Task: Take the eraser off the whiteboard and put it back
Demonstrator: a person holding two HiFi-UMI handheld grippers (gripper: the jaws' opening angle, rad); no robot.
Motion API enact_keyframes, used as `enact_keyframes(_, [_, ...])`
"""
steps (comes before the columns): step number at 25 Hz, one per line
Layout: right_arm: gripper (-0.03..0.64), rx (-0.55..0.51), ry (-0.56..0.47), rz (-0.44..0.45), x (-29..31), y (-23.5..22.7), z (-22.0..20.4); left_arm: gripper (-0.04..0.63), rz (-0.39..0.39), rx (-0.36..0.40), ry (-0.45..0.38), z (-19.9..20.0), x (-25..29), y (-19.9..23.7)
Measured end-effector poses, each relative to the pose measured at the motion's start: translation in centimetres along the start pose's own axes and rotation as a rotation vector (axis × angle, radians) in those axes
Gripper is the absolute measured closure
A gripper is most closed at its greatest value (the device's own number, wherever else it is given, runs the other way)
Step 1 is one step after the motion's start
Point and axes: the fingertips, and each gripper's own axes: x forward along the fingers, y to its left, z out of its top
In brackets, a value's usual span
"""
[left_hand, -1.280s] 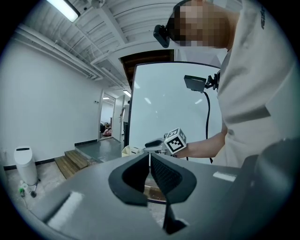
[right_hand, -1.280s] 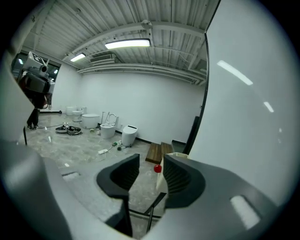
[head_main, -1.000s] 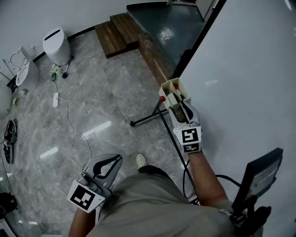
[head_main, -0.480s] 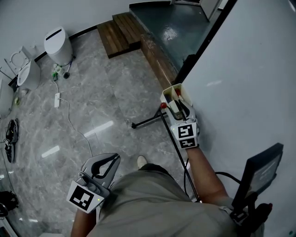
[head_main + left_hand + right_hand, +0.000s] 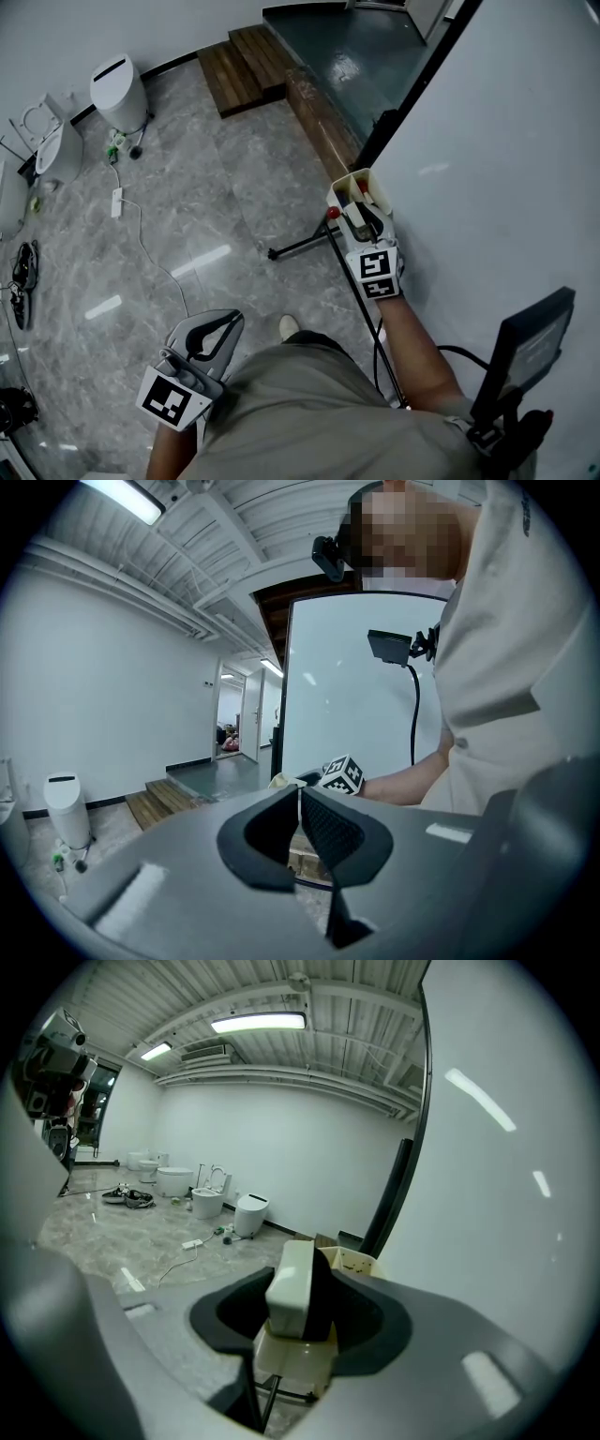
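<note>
The eraser [image 5: 292, 1288], white-backed with a black felt face, stands on edge between the jaws of my right gripper [image 5: 302, 1279]. Both pads touch it, the jaws having just been closing on it. Right under it is the cream pen tray [image 5: 354, 1262] at the foot of the whiteboard [image 5: 497, 1194]. From the head view, the right gripper [image 5: 361, 220] reaches into that tray [image 5: 349, 180] beside the whiteboard [image 5: 487, 169]. My left gripper [image 5: 234, 321] hangs low by the person's hip, away from the board. Its tips meet with nothing between them [image 5: 299, 797].
A black stand leg [image 5: 295, 246] runs out over the marble floor from under the tray. Wooden steps [image 5: 248, 61] lie beyond, with a white toilet [image 5: 117, 89] and a power strip with cable [image 5: 116, 202] at the left. A dark screen on an arm [image 5: 530, 352] hangs at the right.
My right gripper has sunk a little and moved closer over the tray, with the eraser between its jaws. The left gripper has hardly shifted.
</note>
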Motion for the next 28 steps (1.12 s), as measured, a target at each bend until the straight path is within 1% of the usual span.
enact_keyframes(7, [0.453,0.024,0.012,-0.008,-0.1,0.3,0.3,0.589,0.022,0.004,-0.014,0.0,-2.4,-0.1])
enact_keyframes(15, [0.460,0.000,-0.009,-0.031,-1.8,0.4,2.6,0.589,0.051,-0.008,-0.029,-0.5,-5.9,-0.7])
enact_keyframes(21, [0.460,0.005,-0.038,-0.071,-3.5,-0.1,4.9,0.589,0.038,0.004,-0.033,-0.6,-7.7,-1.3])
enact_keyframes(28, [0.462,-0.008,-0.086,-0.098,-6.9,0.7,7.8,0.589,0.024,0.007,-0.035,-1.3,-10.1,-2.5])
